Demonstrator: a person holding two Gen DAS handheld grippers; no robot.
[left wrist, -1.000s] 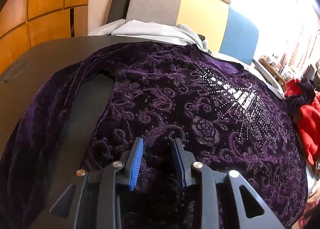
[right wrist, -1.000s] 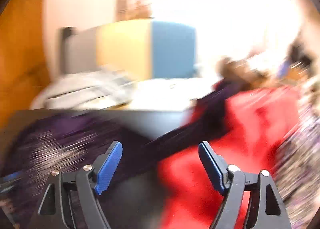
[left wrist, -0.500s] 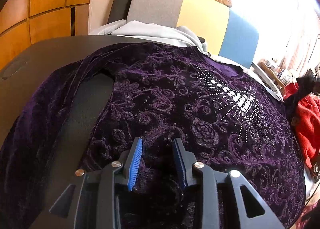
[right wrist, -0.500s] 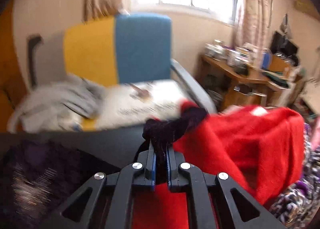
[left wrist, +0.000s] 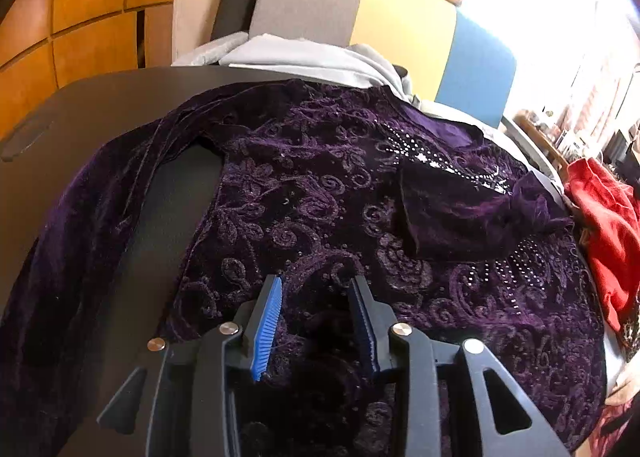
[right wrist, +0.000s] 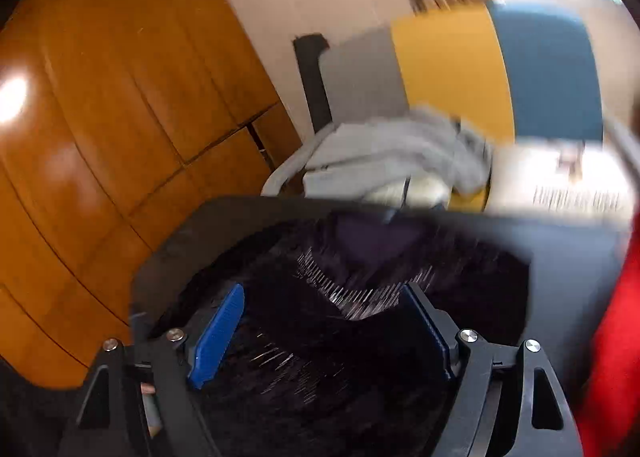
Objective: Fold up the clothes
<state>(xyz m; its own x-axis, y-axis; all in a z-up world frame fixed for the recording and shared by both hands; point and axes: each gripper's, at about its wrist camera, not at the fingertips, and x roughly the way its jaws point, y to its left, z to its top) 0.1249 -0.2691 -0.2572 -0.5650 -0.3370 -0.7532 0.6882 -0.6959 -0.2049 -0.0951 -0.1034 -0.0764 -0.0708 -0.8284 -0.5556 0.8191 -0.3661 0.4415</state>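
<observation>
Both claws, left claw (left wrist: pixel 316 321) and right claw (right wrist: pixel 324 321), gape empty over the purple top (left wrist: pixel 320 193); no legible writing, perhaps blur.

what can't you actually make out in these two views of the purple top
- Left wrist view: the purple velvet top's hem is hidden behind the left gripper.
- Left wrist view: the folded-in sleeve covers part of the rhinestone pattern.
- Right wrist view: motion blur smears the top's pattern around the right gripper.
- Right wrist view: the red garment is cut off by the edge.

Black left gripper (left wrist: pixel 316 299), blue ribbed pads (left wrist: pixel 267 331) (silver screws), matching right gripper (right wrist: pixel 322 315)
</observation>
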